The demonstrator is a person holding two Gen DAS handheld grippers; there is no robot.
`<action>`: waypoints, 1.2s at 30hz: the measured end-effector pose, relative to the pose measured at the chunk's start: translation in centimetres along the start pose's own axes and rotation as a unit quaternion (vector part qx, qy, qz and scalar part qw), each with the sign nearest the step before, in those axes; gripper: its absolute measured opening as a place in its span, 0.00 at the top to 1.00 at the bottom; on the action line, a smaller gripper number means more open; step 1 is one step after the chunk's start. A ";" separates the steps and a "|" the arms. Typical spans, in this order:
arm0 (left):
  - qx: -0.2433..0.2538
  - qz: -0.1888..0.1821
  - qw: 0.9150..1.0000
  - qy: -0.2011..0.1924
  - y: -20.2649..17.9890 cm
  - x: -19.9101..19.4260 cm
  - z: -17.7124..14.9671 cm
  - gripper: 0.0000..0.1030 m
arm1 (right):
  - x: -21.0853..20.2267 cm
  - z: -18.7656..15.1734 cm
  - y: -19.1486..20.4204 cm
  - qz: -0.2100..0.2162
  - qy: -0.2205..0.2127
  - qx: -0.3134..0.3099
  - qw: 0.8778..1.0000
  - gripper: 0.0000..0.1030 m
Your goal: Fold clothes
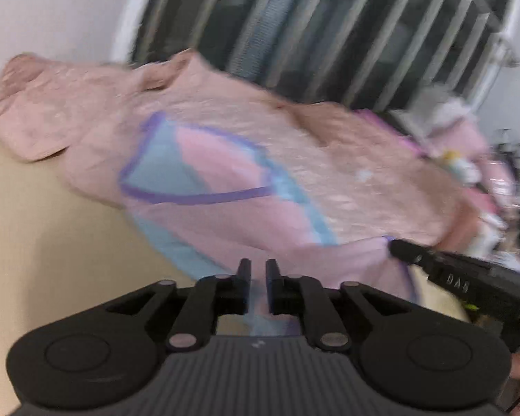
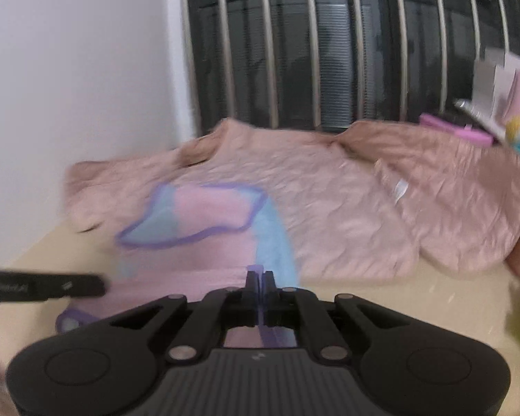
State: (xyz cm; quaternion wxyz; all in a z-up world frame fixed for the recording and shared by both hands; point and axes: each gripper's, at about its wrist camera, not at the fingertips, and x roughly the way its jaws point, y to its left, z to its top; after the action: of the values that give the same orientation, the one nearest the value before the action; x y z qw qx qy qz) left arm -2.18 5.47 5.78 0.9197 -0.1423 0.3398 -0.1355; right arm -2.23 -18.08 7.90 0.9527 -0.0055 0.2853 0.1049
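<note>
Pink, thin shirt (image 2: 204,208) looks light and floppy; left gripper (image 1: 258,270) and right gripper (image 2: 260,279) each pinch its hem.

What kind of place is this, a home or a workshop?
Probably a room in a home. A pink garment lies on a beige table by a white wall and a barred window, with pink household clutter nearby.
</note>
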 end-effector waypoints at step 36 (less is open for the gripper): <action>0.069 0.035 0.997 -0.002 -2.6 -5.2 -5.1 0.93 | -2.6 -8.9 6.6 -0.177 0.000 -0.237 0.955 0.69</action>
State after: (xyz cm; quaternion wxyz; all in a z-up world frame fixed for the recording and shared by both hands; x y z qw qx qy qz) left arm -9.78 4.04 6.01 0.9321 -0.0670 0.3330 -0.1260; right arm -10.48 -12.72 2.18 0.9275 -0.2812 0.2464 -0.0010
